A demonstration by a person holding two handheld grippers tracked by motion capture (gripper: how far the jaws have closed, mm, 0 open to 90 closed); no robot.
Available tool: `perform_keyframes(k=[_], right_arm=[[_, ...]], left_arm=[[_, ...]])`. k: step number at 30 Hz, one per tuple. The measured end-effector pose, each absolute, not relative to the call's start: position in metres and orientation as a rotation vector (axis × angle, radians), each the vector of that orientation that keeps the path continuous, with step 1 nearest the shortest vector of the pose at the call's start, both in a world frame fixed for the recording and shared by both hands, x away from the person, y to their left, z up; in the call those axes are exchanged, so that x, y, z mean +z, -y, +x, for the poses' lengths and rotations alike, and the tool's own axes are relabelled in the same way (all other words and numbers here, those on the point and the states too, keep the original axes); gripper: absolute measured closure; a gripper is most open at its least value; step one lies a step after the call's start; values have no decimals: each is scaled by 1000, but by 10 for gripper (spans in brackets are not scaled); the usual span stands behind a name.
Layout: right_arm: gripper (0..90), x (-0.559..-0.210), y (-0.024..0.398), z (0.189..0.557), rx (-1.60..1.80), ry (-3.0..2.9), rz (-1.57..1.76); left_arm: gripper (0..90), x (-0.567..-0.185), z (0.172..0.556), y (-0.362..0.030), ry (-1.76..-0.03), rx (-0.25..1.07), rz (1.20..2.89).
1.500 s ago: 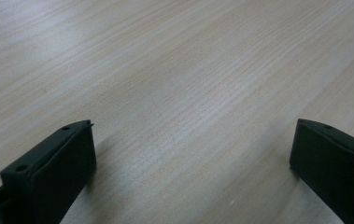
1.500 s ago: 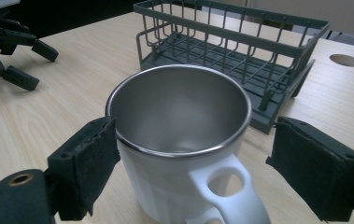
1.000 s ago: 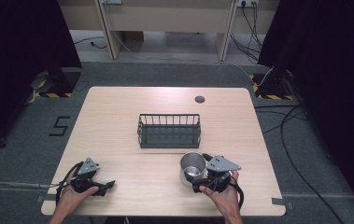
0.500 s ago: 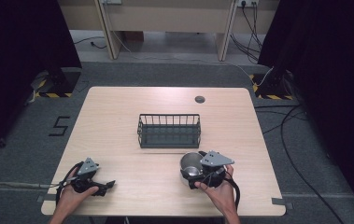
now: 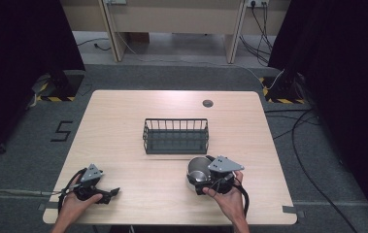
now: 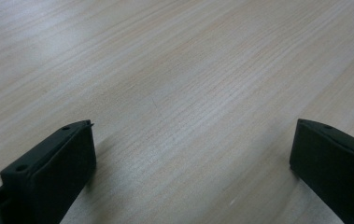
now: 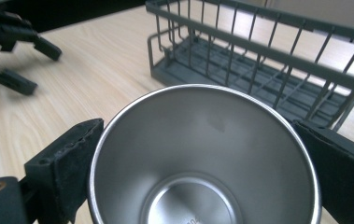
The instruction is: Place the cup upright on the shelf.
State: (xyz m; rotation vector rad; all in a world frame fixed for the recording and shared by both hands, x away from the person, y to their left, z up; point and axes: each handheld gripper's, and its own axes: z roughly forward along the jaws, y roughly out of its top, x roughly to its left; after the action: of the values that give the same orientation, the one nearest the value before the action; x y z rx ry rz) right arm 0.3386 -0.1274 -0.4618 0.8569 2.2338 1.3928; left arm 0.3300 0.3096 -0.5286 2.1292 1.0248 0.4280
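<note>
My right gripper (image 7: 198, 172) clasped the steel cup (image 7: 202, 163) (beside the wire basket (image 7: 268, 60)); my left gripper (image 6: 188, 172) rested gaping on the table (image 6: 174, 70).

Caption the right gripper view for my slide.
Right hand-held gripper grips a steel cup beside a wire basket.

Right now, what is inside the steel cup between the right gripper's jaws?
Nothing: the steel cup looks empty, its bare shiny floor showing in the right gripper view. The right gripper has a jaw on each side of its rim. The cup's outer wall and the table under it are hidden.
</note>
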Motion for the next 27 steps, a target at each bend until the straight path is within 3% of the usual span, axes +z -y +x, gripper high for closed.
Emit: perform_keyframes(k=[27], right_arm=[[64,-407,113,357,1433,-2224,777]], left_arm=[[0,-529,330,-310,-1025,429,2129]])
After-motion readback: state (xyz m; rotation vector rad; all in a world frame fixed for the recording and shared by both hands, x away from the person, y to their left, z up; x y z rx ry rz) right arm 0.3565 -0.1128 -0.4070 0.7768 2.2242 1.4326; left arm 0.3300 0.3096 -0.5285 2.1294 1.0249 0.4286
